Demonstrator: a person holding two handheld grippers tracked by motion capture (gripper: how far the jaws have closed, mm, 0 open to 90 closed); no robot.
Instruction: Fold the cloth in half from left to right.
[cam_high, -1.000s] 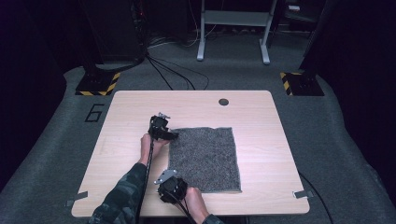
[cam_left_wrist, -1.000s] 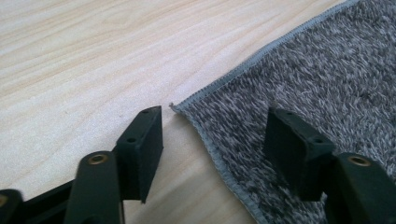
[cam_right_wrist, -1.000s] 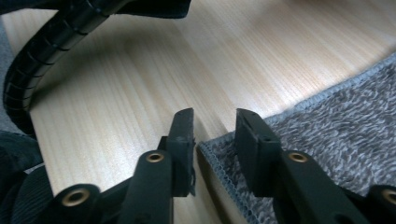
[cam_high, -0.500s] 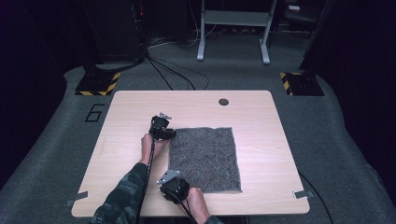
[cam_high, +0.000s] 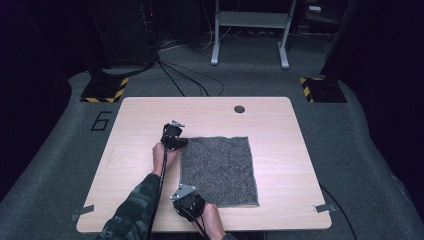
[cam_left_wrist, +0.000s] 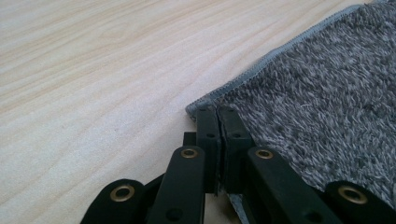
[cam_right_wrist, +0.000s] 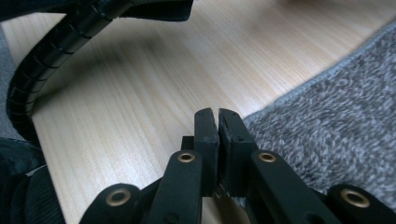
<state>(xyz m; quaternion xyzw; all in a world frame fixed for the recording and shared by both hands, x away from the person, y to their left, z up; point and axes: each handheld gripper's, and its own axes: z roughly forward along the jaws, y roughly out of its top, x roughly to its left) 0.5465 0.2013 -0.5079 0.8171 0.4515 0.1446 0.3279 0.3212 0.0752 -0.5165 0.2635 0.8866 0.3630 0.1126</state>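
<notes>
On a pale wooden table (cam_high: 125, 165), a square grey towel (cam_high: 220, 170) lies flat, a little right of centre and toward the near edge. The left gripper (cam_high: 176, 141) sits at the towel's far left corner. Its jaws have just been closing, and in the left gripper view they are pinched together on that corner's stitched edge (cam_left_wrist: 261, 65). The right gripper (cam_high: 189, 200) sits at the near left corner, held by a hand (cam_high: 212, 225) coming in from the near edge. Its jaws have also just been closing, and the right gripper view shows them nearly together with the towel's edge caught between them. A small dark disc (cam_high: 239, 109) sits near the table's far edge.
</notes>
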